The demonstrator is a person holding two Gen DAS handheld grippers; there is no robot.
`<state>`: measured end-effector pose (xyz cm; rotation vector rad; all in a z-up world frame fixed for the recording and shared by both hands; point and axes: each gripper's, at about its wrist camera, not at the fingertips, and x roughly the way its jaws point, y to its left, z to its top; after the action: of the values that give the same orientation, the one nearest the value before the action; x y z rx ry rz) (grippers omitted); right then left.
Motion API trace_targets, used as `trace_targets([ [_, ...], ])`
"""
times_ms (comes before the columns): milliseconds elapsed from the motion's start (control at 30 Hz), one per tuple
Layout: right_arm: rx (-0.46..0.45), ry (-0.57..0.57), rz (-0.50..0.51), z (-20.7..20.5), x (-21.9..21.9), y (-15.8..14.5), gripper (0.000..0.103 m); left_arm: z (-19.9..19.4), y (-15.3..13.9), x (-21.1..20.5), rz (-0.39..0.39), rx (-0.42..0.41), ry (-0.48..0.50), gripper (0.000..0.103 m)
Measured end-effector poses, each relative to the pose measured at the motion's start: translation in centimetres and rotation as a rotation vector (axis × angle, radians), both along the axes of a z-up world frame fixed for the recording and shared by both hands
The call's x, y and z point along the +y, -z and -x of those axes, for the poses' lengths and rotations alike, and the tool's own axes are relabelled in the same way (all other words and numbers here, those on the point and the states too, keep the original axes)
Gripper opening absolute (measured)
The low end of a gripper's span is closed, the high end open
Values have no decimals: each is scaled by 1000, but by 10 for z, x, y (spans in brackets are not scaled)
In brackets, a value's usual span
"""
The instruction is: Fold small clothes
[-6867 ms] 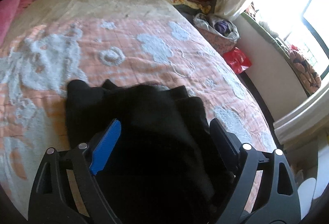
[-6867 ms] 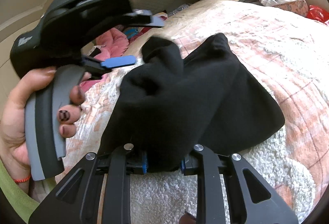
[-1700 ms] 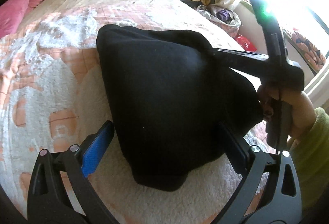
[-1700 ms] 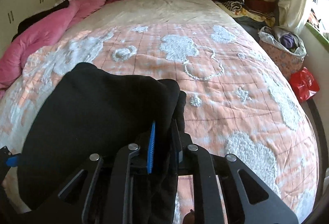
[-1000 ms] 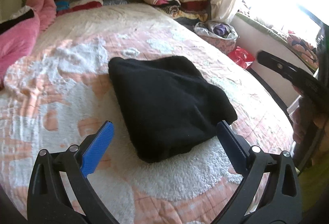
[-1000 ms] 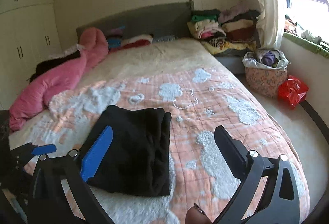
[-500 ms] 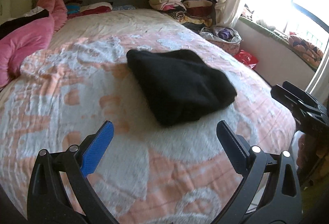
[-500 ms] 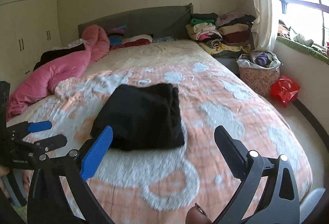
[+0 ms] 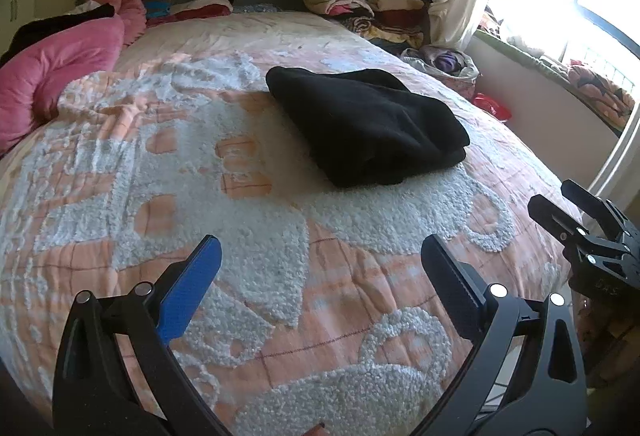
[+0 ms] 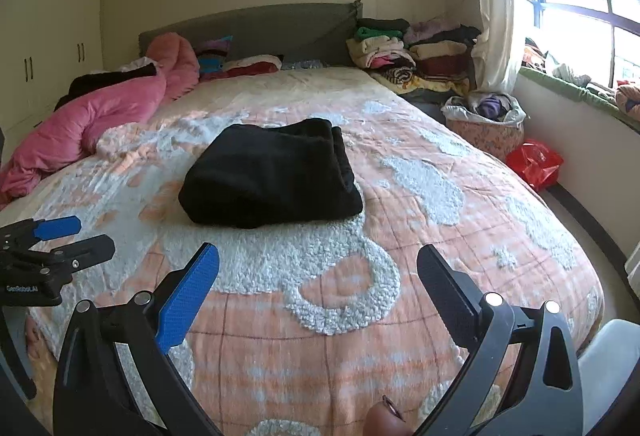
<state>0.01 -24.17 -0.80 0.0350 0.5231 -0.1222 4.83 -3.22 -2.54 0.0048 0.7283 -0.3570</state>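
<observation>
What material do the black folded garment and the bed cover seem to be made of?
The black folded garment looks like thick fleece or a soft knit: matte, slightly fuzzy surface, bulky rounded folds. The bed cover looks like quilted cotton-like cloth in peach, with stitched grid lines, and raised white tufted, loopy patches. The exact fibres cannot be told.

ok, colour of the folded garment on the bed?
Black garment, plain, no pattern visible. Clearest in the right wrist view.
</observation>
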Motion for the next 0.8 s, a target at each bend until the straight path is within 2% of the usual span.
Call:
trace_targets([
  [333, 38, 11, -2, 0, -3, 4, 99, 1, 0, 7, 3, 6, -23, 94],
  [800, 38, 7, -6, 2, 0, 3, 99, 2, -3, 11, 2, 8, -32, 94],
])
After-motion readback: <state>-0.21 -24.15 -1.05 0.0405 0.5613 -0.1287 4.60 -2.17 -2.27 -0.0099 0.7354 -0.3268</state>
